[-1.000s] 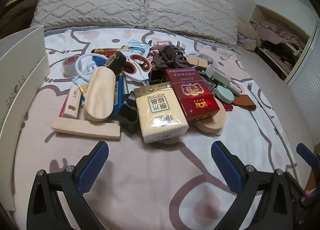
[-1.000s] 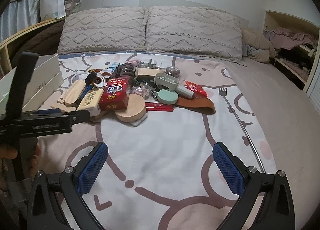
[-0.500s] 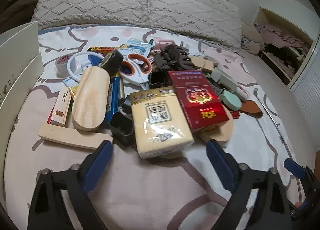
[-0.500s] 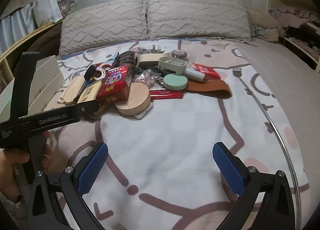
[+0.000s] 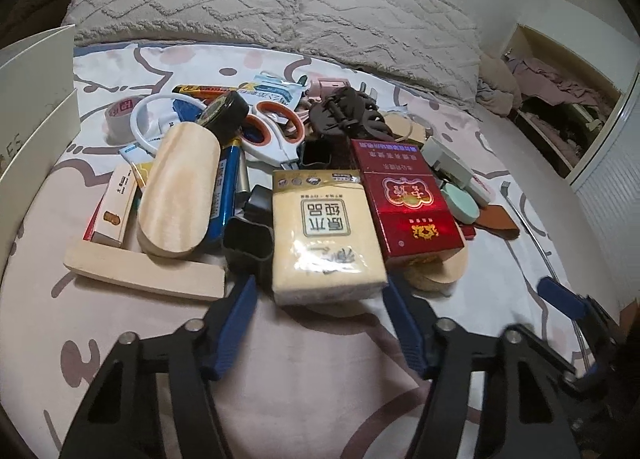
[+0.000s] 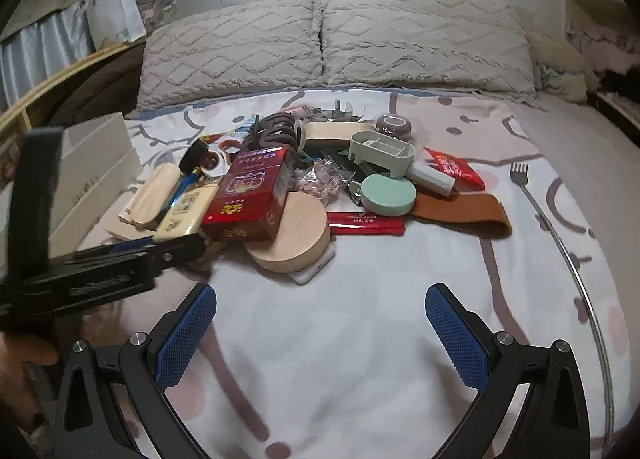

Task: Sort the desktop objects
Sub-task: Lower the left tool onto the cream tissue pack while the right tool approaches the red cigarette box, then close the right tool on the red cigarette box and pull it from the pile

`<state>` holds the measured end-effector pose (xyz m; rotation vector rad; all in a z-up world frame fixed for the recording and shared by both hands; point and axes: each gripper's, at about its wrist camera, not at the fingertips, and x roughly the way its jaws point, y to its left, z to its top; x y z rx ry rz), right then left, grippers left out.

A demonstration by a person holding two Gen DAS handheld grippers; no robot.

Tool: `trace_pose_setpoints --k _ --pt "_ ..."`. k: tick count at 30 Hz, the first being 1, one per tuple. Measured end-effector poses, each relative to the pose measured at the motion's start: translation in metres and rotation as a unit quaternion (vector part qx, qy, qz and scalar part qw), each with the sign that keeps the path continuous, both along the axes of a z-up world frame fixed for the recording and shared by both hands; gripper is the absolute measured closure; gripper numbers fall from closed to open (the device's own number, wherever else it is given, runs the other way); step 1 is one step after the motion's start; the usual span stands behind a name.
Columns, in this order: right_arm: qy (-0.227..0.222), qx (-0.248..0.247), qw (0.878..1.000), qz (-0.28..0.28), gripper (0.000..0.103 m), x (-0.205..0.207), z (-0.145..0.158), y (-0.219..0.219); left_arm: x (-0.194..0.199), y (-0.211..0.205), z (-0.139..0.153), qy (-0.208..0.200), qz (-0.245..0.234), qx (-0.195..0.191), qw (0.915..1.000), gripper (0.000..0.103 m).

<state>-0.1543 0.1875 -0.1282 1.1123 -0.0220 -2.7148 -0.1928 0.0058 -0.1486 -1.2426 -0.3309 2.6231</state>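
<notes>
Left gripper [image 5: 320, 301] closing around the tissue pack [image 5: 326, 233]; right gripper [image 6: 320, 323] empty over bare sheet.

Both grippers tilt downward. The left one's jaws have just been narrowing, blue ribbed pads flanking the pack's near end; contact can't be told. The soft cream, plastic-wrapped pack sits at the pile's 6 o'clock edge, long axis running 6 to 12, beside a glossy red box [image 5: 404, 199] at 3 o'clock. The right one's jaws gape wide.
</notes>
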Motion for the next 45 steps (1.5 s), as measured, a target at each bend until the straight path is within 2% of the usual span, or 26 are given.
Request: trace_pose_setpoints --k 5,17,28,32,33,34,36,37,40,42,45 --pt "0.003 0.001 1.0 0.013 0.0 -0.008 -0.002 -0.005 0.006 0.001 0.004 0.008 -0.008 -0.011 0.9999 0.049" --pt "0.014 0.016 1.0 0.023 0.0 -0.025 -0.001 -0.025 0.026 -0.016 0.016 0.023 0.009 -0.007 0.9997 0.05" --pt "0.028 0.051 0.998 0.036 0.0 -0.032 -0.003 -0.053 0.049 -0.032 0.016 0.034 0.026 -0.051 0.9977 0.05" --pt "0.03 0.077 0.996 0.036 0.011 -0.036 -0.007 -0.063 0.047 -0.03 0.014 0.031 0.02 -0.055 0.9978 0.049" --pt "0.029 0.081 0.996 0.036 0.019 -0.037 -0.008 -0.064 0.047 -0.029 0.014 0.031 0.019 -0.055 0.9978 0.046" --pt "0.026 0.082 0.996 0.038 0.022 -0.038 -0.009 -0.065 0.047 -0.029 0.015 0.031 0.018 -0.058 0.9977 0.043" --pt "0.025 0.083 0.995 0.04 0.025 -0.04 -0.011 -0.067 0.047 -0.029 0.015 0.035 0.023 -0.072 0.9965 0.029" --pt "0.024 0.085 0.995 0.042 0.027 -0.041 -0.013 -0.068 0.047 -0.03 0.016 0.038 0.024 -0.076 0.9961 0.028" --pt "0.024 0.088 0.995 0.048 0.044 -0.04 -0.016 -0.071 0.043 -0.034 0.019 0.042 0.023 -0.078 0.9958 0.02" --pt "0.029 0.087 0.995 0.042 0.045 -0.039 -0.015 -0.068 0.04 -0.036 0.02 0.047 0.023 -0.092 0.9944 0.014" --pt "0.036 0.075 0.996 0.038 0.045 -0.037 -0.013 -0.064 0.034 -0.034 0.018 0.051 0.008 -0.111 0.9925 0.014"
